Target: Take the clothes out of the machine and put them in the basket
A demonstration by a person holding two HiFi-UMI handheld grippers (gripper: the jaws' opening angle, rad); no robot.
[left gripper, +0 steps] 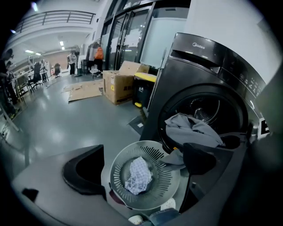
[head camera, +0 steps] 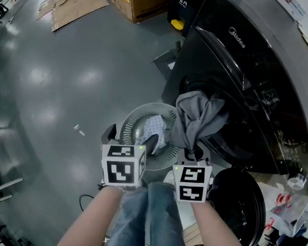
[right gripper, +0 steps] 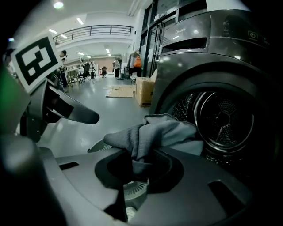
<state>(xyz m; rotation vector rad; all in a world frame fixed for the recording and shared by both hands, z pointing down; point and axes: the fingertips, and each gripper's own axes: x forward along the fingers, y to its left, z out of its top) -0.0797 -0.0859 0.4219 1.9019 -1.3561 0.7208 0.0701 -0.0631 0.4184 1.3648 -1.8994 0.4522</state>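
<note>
At frame centre, a grey garment [head camera: 198, 117] is clamped by the right gripper [head camera: 191, 153] before the machine [head camera: 236, 62] opening; a patterned cloth [head camera: 154, 129] is contained in the basket [head camera: 133, 118].

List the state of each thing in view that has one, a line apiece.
left gripper: jaws apart, empty.
right gripper: jaws shut on the grey garment.
grey garment: bunched, hanging from the right gripper, not yet in the basket.
basket: upright, holding one cloth.
checked cloth: crumpled inside the basket.
washing machine: open.
door: swung wide open.
</note>
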